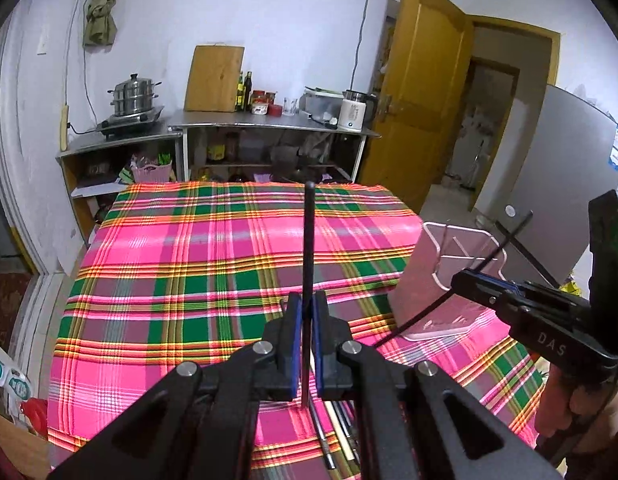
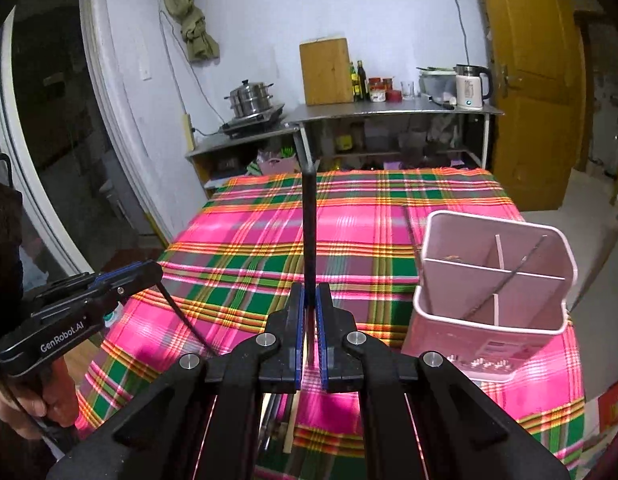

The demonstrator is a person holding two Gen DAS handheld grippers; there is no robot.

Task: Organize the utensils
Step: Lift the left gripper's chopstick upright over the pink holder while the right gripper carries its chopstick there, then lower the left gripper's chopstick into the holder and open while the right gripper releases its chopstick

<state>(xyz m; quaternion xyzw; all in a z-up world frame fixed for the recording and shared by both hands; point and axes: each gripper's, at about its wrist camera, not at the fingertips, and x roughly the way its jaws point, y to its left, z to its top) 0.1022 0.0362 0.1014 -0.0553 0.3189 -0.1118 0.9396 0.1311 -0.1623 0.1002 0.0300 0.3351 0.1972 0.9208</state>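
Note:
My left gripper [image 1: 307, 300] is shut on a black chopstick [image 1: 309, 236] that stands upright between its blue pads. The right gripper [image 2: 309, 292] is likewise shut on a black chopstick [image 2: 309, 224] pointing up. In the left wrist view the right gripper [image 1: 457, 280] is at the right, its chopstick [image 1: 413, 318] slanting in front of the pink utensil holder [image 1: 425, 280]. In the right wrist view the left gripper [image 2: 157, 268] is at the left. The divided pink holder [image 2: 441, 280] stands to the right with one thin dark stick [image 2: 505, 276] inside. Several more utensils [image 1: 341, 436] lie on the cloth under the grippers.
A pink and green plaid cloth [image 1: 213, 264] covers the table. Behind it a steel counter [image 1: 269, 122] carries a steamer pot [image 1: 135, 94], a wooden board [image 1: 215, 78], bottles and a kettle [image 2: 471, 86]. A yellow door [image 1: 425, 92] and a grey fridge [image 1: 557, 184] stand at the right.

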